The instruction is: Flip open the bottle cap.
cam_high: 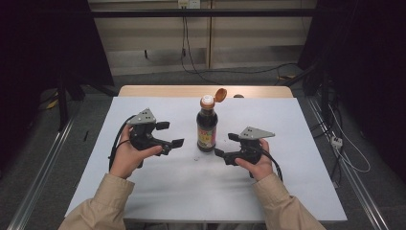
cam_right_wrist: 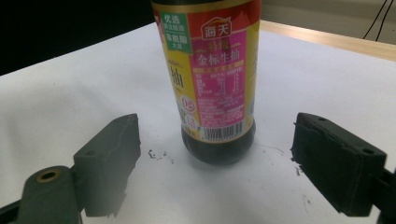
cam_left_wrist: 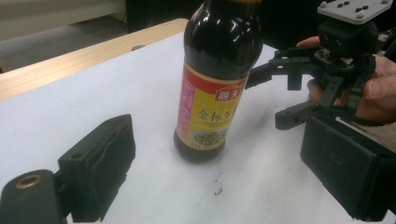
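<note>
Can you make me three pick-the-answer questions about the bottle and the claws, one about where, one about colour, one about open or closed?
1. Where does the sauce bottle stand?
A. Between the left claw and the right claw
B. On the floor
C. Inside a box

2. What colour is the bottle's flip cap?
A. Green
B. Orange-brown
C. Blue

3. How is the flip cap?
A. Shut tight
B. Flipped open
C. Lying on the table

Answers:
1 A: in the high view the bottle is upright on the white table with a claw at each side, both open and not touching it.
2 B: the cap looks orange-brown at the bottle's top.
3 B: it tilts up and back from the neck, showing the pale spout.
</note>
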A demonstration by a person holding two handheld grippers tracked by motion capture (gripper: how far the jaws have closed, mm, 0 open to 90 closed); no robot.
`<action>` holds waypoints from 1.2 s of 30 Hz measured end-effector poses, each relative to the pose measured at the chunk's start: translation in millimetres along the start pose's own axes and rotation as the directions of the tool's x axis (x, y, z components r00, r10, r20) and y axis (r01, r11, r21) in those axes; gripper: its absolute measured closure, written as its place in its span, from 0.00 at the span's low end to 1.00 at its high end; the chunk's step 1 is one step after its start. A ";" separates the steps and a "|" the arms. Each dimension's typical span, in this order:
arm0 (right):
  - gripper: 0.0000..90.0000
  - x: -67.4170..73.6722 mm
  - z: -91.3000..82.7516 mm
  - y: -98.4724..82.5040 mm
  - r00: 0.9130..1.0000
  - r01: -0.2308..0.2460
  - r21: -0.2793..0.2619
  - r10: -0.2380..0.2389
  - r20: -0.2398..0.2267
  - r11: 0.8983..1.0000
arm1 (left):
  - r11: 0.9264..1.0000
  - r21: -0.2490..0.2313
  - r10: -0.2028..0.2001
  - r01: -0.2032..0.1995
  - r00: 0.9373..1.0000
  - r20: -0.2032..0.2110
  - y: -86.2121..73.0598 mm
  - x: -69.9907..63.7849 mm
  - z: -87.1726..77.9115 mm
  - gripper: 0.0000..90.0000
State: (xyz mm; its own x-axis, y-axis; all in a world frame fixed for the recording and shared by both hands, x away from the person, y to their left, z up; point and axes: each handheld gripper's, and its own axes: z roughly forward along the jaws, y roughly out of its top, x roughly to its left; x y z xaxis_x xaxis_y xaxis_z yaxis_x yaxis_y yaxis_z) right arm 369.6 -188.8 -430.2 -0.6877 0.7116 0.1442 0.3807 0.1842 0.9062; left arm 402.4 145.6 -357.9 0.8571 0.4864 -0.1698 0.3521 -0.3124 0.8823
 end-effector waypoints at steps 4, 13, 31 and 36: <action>0.17 0.3 -4.4 -1.3 1.000 0.007 -0.002 -0.007 -0.002 1.000 | 1.000 0.002 -0.024 0.024 1.000 0.006 -11.0 3.2 0.2 0.11; 0.17 1.6 -13.6 -3.8 1.000 0.011 -0.008 -0.011 -0.006 1.000 | 1.000 -0.001 -0.015 0.015 1.000 0.007 -28.5 7.0 -2.0 0.10; 0.17 -1.1 -34.2 -12.1 1.000 0.018 -0.011 -0.018 0.014 1.000 | 0.999 -0.019 -0.029 0.030 1.000 0.008 -50.4 10.7 -16.4 0.12; 0.17 -1.3 -39.2 -14.1 1.000 0.022 -0.011 -0.022 0.017 1.000 | 0.999 -0.032 -0.019 0.018 1.000 -0.006 -54.1 11.6 -22.8 0.12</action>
State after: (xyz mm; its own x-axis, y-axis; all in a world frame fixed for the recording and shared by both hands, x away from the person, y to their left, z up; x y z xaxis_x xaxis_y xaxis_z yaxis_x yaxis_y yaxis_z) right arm 340.9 -218.9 -427.6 -0.6852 0.7189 0.1173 0.3581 0.1923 0.9137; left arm 384.7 186.7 -397.5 0.8479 0.4974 -0.1834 0.3558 -0.2775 0.8924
